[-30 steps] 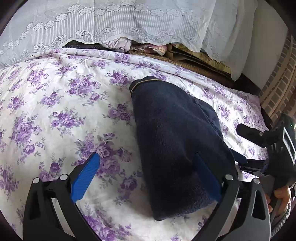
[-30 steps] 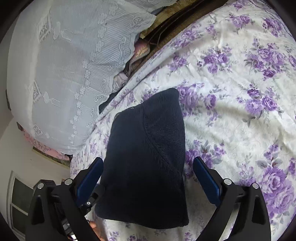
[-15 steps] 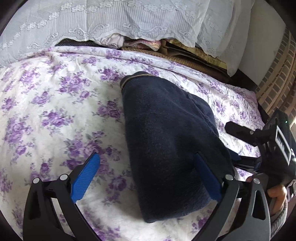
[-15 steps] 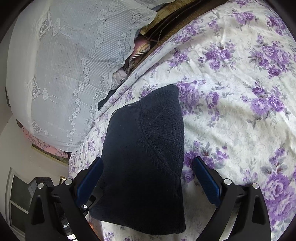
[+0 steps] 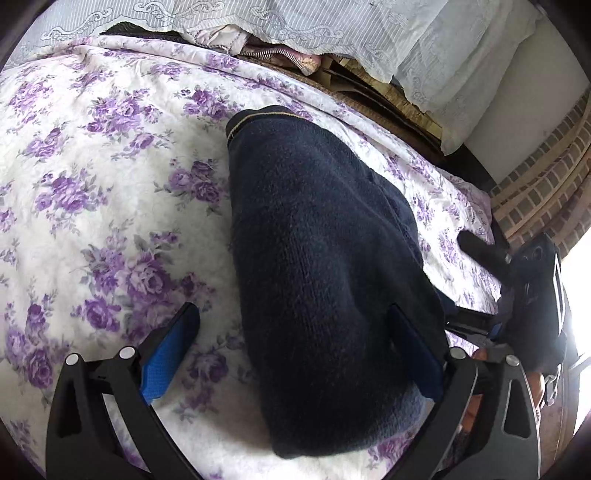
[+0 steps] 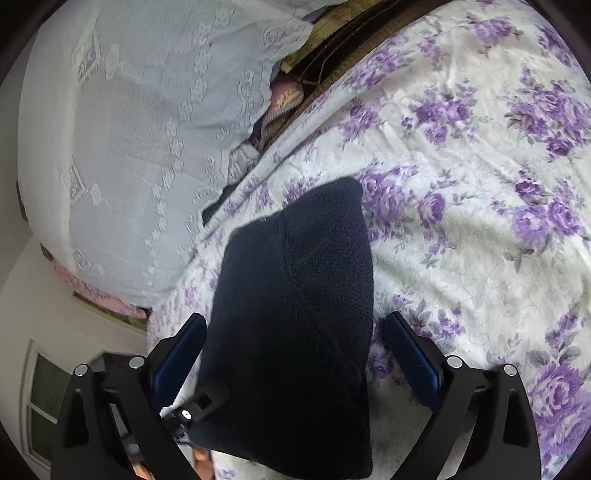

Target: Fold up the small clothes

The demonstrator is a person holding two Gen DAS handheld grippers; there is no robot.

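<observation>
Folded garment (image 5: 325, 266) on bedsheet (image 5: 92, 192), curtain (image 5: 295, 22) behind, left gripper (image 5: 295, 350) and right gripper (image 6: 295, 354) at its near end.

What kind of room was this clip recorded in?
Most likely a bedroom. The dark knit garment lies on a bed spread with a purple floral sheet, white lace-trimmed bedding is piled along its far edge, and a brick wall stands beside it.

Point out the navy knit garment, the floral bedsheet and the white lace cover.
navy knit garment (image 5: 325, 258), left wrist view, middle of folded body.
floral bedsheet (image 5: 110, 184), left wrist view, bare patch beside it.
white lace cover (image 6: 140, 147), right wrist view, draped front.
</observation>
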